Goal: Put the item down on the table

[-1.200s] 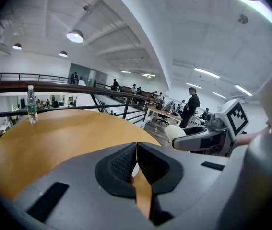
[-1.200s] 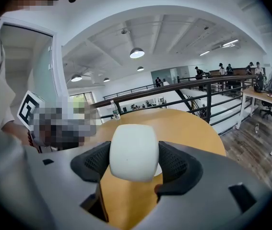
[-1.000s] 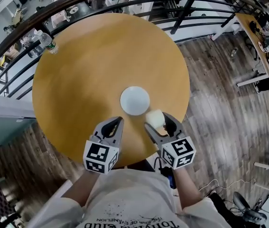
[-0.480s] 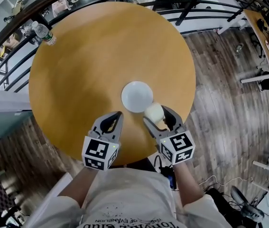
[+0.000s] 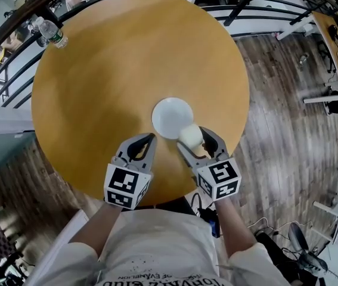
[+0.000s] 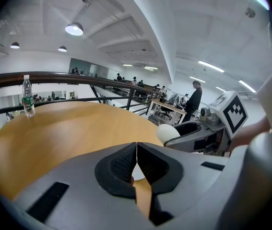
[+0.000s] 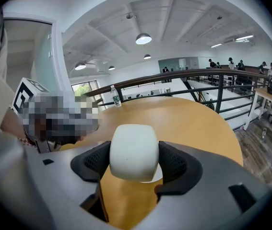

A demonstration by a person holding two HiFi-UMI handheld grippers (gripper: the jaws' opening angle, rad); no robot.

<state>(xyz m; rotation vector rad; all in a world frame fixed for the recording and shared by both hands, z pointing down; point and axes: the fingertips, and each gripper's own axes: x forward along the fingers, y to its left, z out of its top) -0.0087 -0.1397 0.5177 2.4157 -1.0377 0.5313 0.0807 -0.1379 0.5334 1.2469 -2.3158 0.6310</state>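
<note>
Cream-white and squat, the item (image 7: 134,152) is clamped by its sides in the right gripper (image 5: 194,139), over the near right rim of the white plate (image 5: 169,115) on the wooden table (image 5: 97,88), with bare wood just nearer the person. It shows no clear long axis, and I cannot tell which end faces down. The left gripper (image 5: 142,146) waits beside it, jaws together on nothing

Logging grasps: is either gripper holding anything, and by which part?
Right gripper clamps a small white cup by its two sides; left gripper is shut, empty.
</note>
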